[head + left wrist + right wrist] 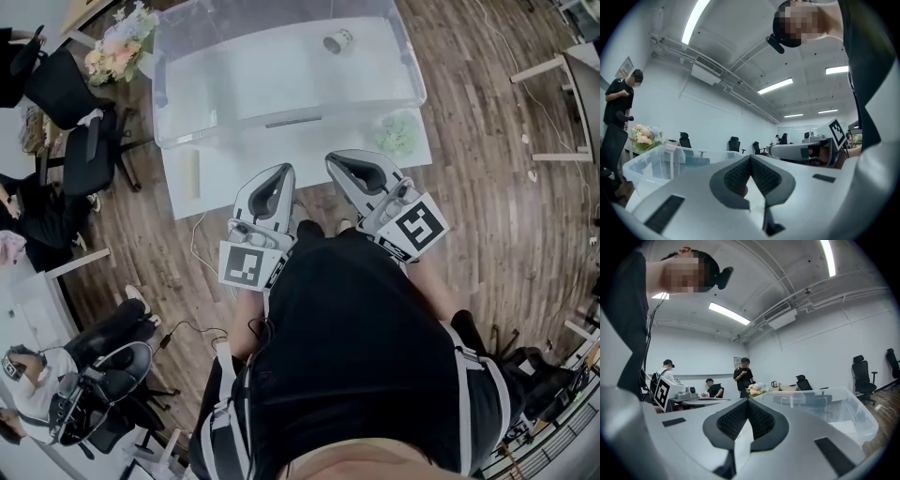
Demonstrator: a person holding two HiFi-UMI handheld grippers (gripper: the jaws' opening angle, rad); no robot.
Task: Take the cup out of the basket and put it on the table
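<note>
1. White table (281, 155): the far half is covered by the basket, and only the near strip is left bare. The floor beyond its near edge is partly hidden by the two grippers.
2. Basket (187, 66): a clear plastic bin with a pale floor is set on the table. Its far rim is cut off by the top of the head view. In both gripper views only part of its see-through wall is seen.
3. Left gripper (750, 159): it is held near the person's torso, well apart from the basket. Its pads are pressed together at the tips and nothing is gripped.
4. Right gripper (747, 401): it is held beside the left one, also short of the table edge. Its fingers are clenched tip to tip and empty.
5. Green clump (398, 131): it is seen on the table just beside the basket's near right corner. What it is cannot be told.
6. Beige roll (191, 172): it is laid on the table's near left part, outside the basket.
7. Cup (337, 40): small and pale, it appears tipped on its side. It lies on the basket floor toward the far right. Finer detail is too small to read, and it cannot be made out in either gripper view.
</note>
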